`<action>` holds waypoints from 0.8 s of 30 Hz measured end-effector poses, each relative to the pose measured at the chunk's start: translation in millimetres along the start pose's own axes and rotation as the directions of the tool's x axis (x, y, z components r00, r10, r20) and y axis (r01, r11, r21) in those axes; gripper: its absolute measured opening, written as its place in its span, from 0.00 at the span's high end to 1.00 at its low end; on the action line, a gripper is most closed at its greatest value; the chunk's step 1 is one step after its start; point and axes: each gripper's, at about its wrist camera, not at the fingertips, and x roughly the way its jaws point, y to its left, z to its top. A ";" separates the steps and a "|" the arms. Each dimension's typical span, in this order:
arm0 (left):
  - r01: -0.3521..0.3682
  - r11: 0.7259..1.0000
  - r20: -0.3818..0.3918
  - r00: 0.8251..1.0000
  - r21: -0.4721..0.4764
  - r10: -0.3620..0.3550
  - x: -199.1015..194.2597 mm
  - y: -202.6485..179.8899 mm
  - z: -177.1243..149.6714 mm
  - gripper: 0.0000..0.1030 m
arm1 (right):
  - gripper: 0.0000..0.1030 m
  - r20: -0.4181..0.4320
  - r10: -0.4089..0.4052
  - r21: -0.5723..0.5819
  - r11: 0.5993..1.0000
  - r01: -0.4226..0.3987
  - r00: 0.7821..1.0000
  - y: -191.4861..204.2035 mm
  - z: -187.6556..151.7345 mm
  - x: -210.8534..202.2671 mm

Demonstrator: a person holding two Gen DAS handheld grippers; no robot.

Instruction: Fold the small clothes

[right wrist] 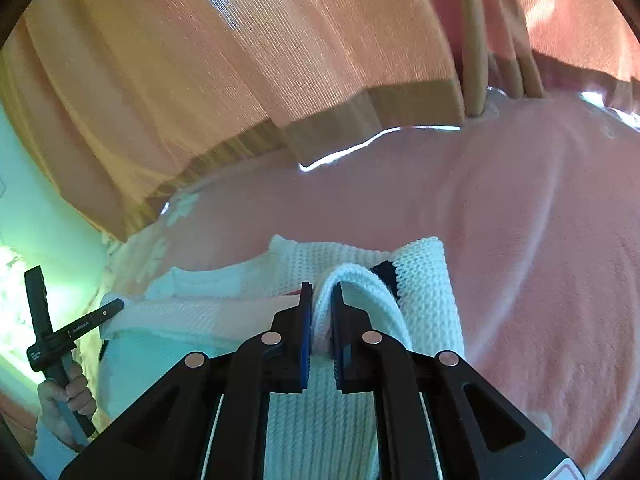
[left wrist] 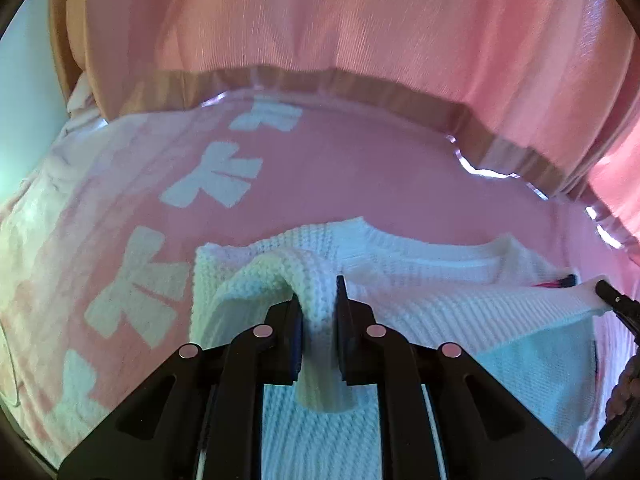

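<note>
Both the left tongs (left wrist: 318, 312) and right tongs (right wrist: 321, 316) were clamped on bunched folds of the white knit sweater (left wrist: 420, 280), lifted over the pink bed (left wrist: 360, 168) toward twelve o'clock.

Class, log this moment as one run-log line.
left gripper: shut on white knit sweater | right gripper: shut on sweater | surface: pink blanket

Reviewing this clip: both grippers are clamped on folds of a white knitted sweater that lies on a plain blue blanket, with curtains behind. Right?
Not quite. The blanket is pink with white bow shapes, not plain blue, as the left wrist view shows. The rest holds: left gripper and right gripper are each shut on a fold of the white knitted sweater, with curtains behind.
</note>
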 end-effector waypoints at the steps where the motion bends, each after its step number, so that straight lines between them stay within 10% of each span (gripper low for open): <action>1: 0.002 1.000 -0.014 1.000 -0.007 -0.002 5.9 0.4 0.2 0.88 | 0.93 -0.004 -0.004 0.000 1.000 0.004 1.000 -0.4 0.6 2.0; 4: 0.000 0.999 -0.018 1.000 -0.040 0.000 14.2 0.6 3.5 0.80 | 0.85 0.014 0.025 0.030 0.999 -0.025 1.000 -4.2 6.0 7.9; 10: 0.091 0.976 0.034 0.996 -0.197 -0.086 17.0 16.7 11.7 0.48 | 0.33 0.200 -0.051 0.114 0.993 0.029 0.978 -15.1 13.6 -21.7; 12: -0.006 0.988 0.130 0.991 -0.154 0.027 -3.2 15.3 9.7 0.28 | 0.32 0.175 -0.076 0.097 0.994 0.059 0.982 -14.7 9.3 -29.0; 15: -0.069 0.996 0.215 0.973 -0.065 0.081 -34.7 17.3 -4.3 0.26 | 0.32 0.051 -0.101 0.055 0.994 0.098 0.994 -11.8 -15.2 -31.3; 24: 0.058 0.970 -0.058 0.996 -0.237 -0.073 -50.2 77.2 -108.6 0.26 | 0.32 -0.096 -0.130 0.038 0.990 0.134 0.987 -5.1 -122.4 -61.8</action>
